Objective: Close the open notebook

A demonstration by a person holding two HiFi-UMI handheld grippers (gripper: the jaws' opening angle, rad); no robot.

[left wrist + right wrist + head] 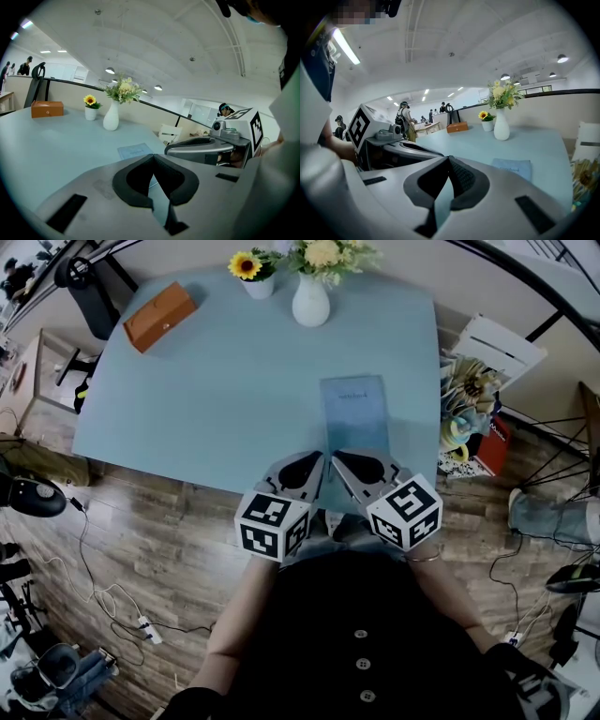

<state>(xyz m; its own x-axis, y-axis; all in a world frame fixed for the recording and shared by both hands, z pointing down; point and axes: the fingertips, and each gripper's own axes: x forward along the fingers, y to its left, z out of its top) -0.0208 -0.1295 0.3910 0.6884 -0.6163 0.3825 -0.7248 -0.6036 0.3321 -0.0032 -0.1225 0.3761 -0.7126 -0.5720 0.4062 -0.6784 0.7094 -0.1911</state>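
Closing step judged already done: no raised cover, no exposed pages, only a flat blue cover facing up. Next move judged a small one, if any: a check that the cover lies flat, perhaps a light press from above, otherwise a pull-back toward 6 o'clock. Nearest, over the near edge of the surface (216, 399): left gripper (318, 459), pressed together, pads meeting tip to tip, nothing pinched; same reading in the left gripper view. Just beside it at 3 o'clock: right gripper (339, 459), likewise pressed together and empty. Tips angled in toward each other, close, contact between the two unclear. Directly beyond at 12 o'clock: notebook (354, 413), on the right part of the surface, its near edge just at the tips; touching or not, impossible to tell. Farther out toward 12 o'clock, along the far edge: white vase (310, 302) with flowers, small sunflower pot (258, 284) just at its 9 o'clock. Far off at 10 o'clock: orange box (159, 317), well apart from everything else.
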